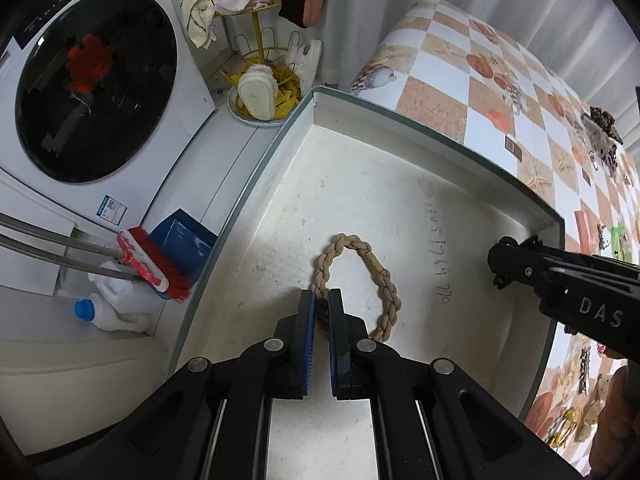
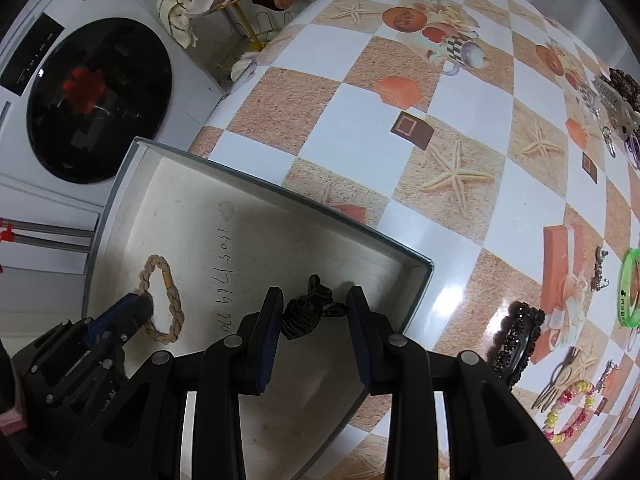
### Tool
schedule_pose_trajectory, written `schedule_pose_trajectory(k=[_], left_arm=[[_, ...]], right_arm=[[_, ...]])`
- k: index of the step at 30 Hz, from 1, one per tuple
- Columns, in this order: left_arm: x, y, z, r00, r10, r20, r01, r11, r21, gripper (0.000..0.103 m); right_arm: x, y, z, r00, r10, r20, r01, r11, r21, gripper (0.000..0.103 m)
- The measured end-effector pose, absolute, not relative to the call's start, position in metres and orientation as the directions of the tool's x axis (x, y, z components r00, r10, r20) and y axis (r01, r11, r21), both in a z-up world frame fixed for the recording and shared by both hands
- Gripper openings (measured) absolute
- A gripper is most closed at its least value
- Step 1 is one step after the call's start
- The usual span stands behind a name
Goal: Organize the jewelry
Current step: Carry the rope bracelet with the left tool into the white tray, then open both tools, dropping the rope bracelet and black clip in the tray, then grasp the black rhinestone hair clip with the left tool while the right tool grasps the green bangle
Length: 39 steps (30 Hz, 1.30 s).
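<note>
Two sets of tongs are down inside the shallow box (image 2: 120,184): the left tongs (image 1: 322,300) are clenched on the near end of the braided tan band (image 1: 384,280), most of which lies flat on the box floor, while the right tongs (image 2: 314,312) are spread wide around a dark hair clip (image 2: 300,316) that touches only the left pad, so it looks released. My guess is the band could get dragged back out if the left tongs lift before opening, and the right tongs sit close to the box's corner wall, so pulling out sideways could bump it. Straight up looks open, and the checkered surface (image 2: 340,132) to the right has bare squares before the leftover pieces, like the green bangle (image 2: 628,288) and black beaded bracelet (image 2: 516,340).
</note>
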State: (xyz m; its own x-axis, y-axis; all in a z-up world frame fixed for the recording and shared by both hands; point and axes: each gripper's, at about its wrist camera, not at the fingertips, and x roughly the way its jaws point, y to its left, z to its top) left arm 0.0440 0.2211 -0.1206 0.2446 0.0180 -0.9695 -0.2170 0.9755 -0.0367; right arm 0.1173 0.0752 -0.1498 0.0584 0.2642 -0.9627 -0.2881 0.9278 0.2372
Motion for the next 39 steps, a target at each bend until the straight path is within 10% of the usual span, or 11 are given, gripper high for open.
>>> schedule_pose_trajectory(k=[24, 39], left_arm=[[0.034, 0.182, -0.083, 0.234, 0.003, -0.972, -0.141, 0.989, -0.031, 0.011], [0.033, 0.134, -0.066, 0.207, -0.051, -0.977, -0.063, 0.996, -0.065, 0.012]], right_arm=[[0.096, -0.024, -0.084, 0.137, 0.364, -0.921, -0.084, 0.931, 0.355, 0.082], [0.054, -0.144, -0.087, 0.168, 0.310, -0.936, 0.138, 0.933, 0.334, 0.082]])
